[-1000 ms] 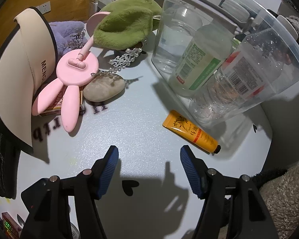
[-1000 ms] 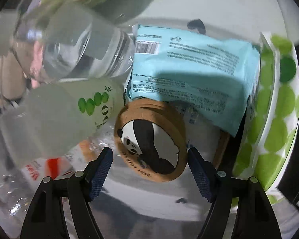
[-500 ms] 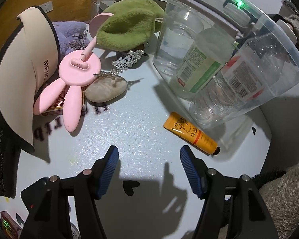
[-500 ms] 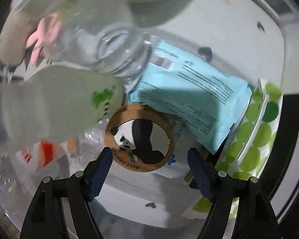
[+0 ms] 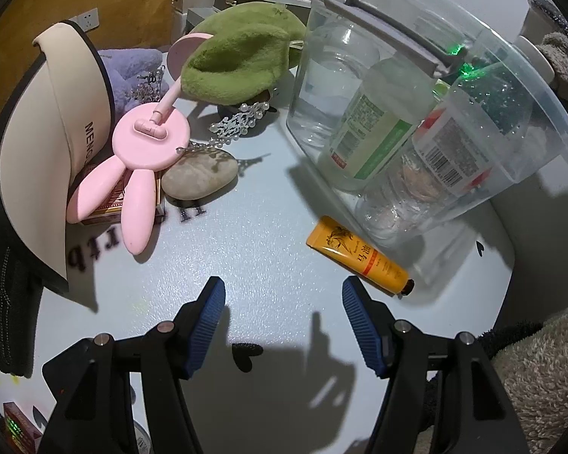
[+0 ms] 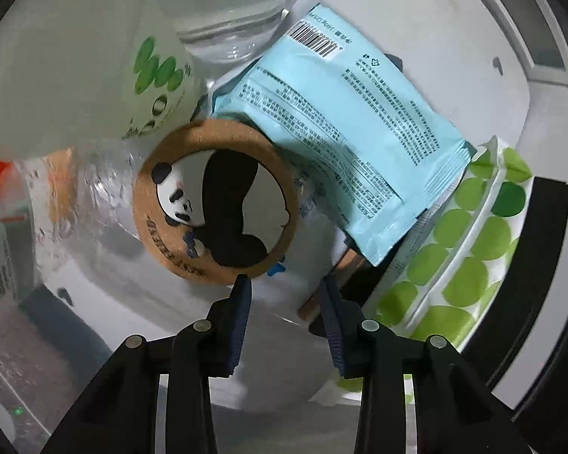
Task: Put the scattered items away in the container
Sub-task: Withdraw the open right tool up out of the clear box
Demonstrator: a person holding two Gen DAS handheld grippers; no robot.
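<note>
Two empty grippers: left gripper (image 5: 282,316) gaping near the orange tube (image 5: 358,257), right gripper (image 6: 286,295) closing above the panda coaster (image 6: 217,202).

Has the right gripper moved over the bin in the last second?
Yes. The right gripper has pulled back from the panda coaster, which now lies beyond its closing, empty jaws.

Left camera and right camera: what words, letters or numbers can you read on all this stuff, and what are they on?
"MEN", cut off: cream visor cap.
"rtb", upside down: letters on the table.
Chinese characters, "马油" as far as it reads: orange tube.
Barcodes and label print on the bottles in the clear bin: too small.
Blue packet: barcode and fine print, too small.
Panda coaster: rim lettering too blurred.
</note>
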